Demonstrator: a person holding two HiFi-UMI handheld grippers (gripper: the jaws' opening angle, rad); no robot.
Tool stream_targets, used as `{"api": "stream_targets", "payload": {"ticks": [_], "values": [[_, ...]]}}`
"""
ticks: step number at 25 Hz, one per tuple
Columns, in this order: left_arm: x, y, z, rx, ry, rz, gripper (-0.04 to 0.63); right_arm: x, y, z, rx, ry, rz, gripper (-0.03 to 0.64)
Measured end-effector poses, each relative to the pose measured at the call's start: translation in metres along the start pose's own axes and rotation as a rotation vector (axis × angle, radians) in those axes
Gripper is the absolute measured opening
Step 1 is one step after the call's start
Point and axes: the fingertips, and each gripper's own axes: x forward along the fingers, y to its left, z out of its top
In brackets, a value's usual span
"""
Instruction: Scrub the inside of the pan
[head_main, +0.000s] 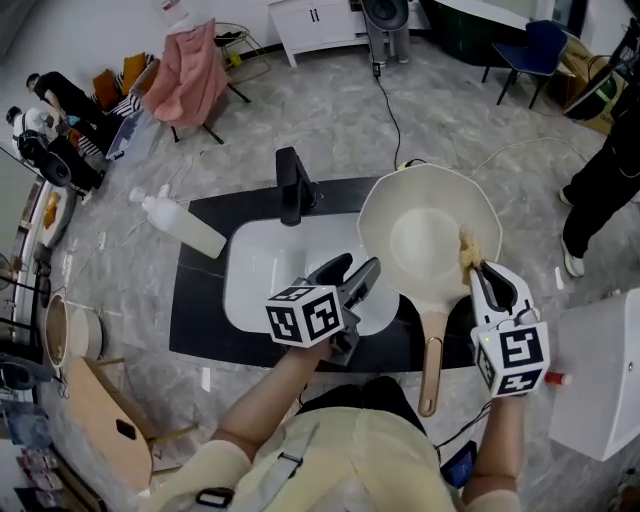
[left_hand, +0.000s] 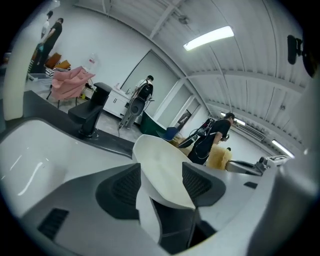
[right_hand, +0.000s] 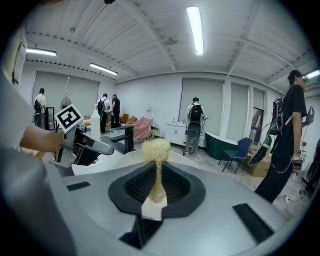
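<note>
A cream pan (head_main: 420, 235) with a tan handle (head_main: 432, 365) sits over the right side of the white sink (head_main: 262, 272). My left gripper (head_main: 358, 275) is at the pan's left rim. In the left gripper view the pan's edge (left_hand: 160, 165) fills the gap between the two pads, so the left gripper (left_hand: 162, 185) is shut on it. My right gripper (head_main: 480, 272) is shut on a yellow fibre scrubber (head_main: 466, 252), which lies against the inside of the pan near its right rim. The right gripper view shows the scrubber (right_hand: 156, 150) pinched between the jaws, its tuft sticking out.
A black faucet (head_main: 292, 185) stands behind the sink on the dark counter (head_main: 200, 320). A white bottle (head_main: 185, 225) lies at the counter's left corner. A white box (head_main: 600, 370) stands at the right. A person (head_main: 610, 170) stands further right.
</note>
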Motion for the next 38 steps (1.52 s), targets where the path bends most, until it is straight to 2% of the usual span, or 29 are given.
{"api": "stream_targets", "payload": {"ticks": [5,8,15,24,30,35,38], "values": [[0.025,0.019,0.003,-0.003,0.013,0.053,0.249,0.04,-0.012,0.0,-0.04,0.022,0.023,0.046],[0.039,0.027,0.006,0.021,0.027,0.068,0.249,0.059,-0.017,-0.004,-0.047,0.043,0.021,0.046],[0.058,0.043,0.016,0.044,0.057,0.048,0.247,0.096,-0.029,-0.004,-0.107,0.145,-0.043,0.046],[0.075,0.057,0.025,0.16,0.074,0.039,0.247,0.149,-0.038,-0.016,-0.177,0.28,-0.098,0.046],[0.085,0.062,0.027,0.142,0.094,0.011,0.245,0.19,-0.051,-0.032,-0.264,0.393,-0.166,0.048],[0.091,0.058,0.023,0.153,0.131,-0.041,0.21,0.213,-0.056,-0.047,-0.304,0.471,-0.224,0.048],[0.093,0.063,0.023,0.158,0.132,-0.03,0.141,0.224,-0.054,-0.055,-0.322,0.5,-0.214,0.048]]}}
